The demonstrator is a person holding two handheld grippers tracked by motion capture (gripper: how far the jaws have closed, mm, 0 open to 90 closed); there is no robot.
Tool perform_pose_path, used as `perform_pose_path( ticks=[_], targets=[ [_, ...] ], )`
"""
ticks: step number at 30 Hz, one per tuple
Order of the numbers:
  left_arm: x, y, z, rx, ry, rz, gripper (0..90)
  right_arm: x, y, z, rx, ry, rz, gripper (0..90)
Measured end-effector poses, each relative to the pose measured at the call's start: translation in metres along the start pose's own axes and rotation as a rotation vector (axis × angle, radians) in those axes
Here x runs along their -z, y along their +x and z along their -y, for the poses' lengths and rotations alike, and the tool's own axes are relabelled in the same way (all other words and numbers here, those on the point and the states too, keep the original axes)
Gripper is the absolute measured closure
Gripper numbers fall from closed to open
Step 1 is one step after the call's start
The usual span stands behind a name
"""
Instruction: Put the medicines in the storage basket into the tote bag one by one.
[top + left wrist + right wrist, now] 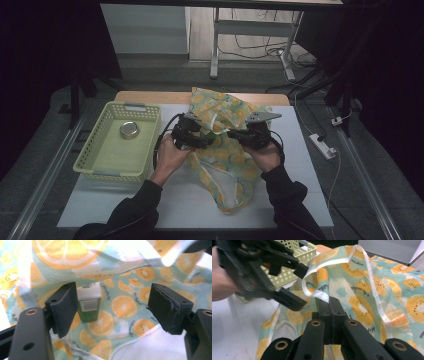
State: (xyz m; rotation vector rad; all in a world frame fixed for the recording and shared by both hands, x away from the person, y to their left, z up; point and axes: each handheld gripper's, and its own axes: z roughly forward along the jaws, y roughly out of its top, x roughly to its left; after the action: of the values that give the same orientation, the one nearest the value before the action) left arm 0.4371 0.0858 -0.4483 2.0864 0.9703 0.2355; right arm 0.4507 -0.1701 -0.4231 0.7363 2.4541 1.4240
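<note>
High view | white table point(300, 165) | grey floor point(360, 165) | dark surroundings

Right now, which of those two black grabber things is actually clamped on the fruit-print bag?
The right gripper: its jaws are shut on the bag's white edge strip. The left gripper stands open; a small green box sits loose between its jaws.

I see a thin printed cloth bag point(225, 145) with glossy white trim, matt black plastic jaws, a perforated pale-green plastic basket point(100, 160) holding a shiny metal tin point(129, 130), on a smooth white table point(180, 205).
</note>
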Motion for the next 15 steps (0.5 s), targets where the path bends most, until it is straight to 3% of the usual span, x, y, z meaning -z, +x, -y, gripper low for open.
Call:
perform_pose_path(
  ticks=[8,15],
  targets=[
    [0.024,0.01,0.006,0.011,-0.028,0.036,13.8,0.0,0.0,0.0,0.001,-0.001,0.001,89.8],
    [0.039,0.02,0.013,0.008,-0.035,0.035,5.7,0.001,0.0,0.0,0.0,-0.001,0.001,89.8]
  ],
)
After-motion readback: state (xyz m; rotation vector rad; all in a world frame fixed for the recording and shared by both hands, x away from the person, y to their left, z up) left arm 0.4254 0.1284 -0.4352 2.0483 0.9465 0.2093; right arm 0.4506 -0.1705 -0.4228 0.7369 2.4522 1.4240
